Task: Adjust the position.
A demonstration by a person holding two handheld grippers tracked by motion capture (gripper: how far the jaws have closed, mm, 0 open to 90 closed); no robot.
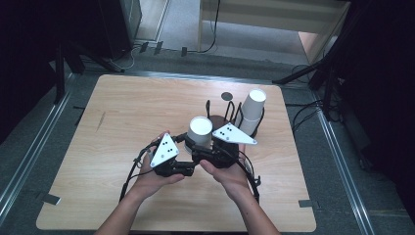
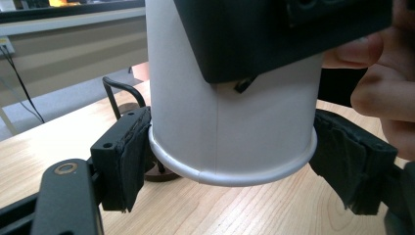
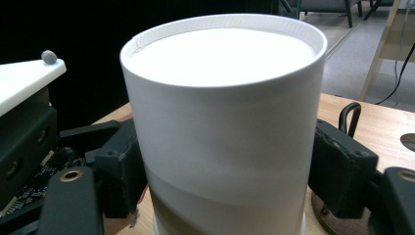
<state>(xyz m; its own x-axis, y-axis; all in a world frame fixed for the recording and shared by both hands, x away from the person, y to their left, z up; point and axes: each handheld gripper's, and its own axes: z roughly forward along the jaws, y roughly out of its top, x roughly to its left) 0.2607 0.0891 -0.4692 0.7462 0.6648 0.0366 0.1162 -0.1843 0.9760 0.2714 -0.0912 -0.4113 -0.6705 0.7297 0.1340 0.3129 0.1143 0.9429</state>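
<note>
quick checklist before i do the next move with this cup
1. Left gripper jaws touch the white cup at its rim: ok
2. Right gripper jaws clamp the cup's wall on both sides: ok
3. Cup upside down, base on top: ok
4. Second cup nested inside: cannot tell
5. Room behind the cup: probably not ok, the wire rack with stacked cups stands close
6. Table in front of the hands bare: ok

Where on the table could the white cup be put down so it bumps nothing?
The bare wood on the left half of the light wooden table is free, and so is the near edge strip. It is crowded right of centre, around the black wire cup rack and its white paper cup stack.
</note>
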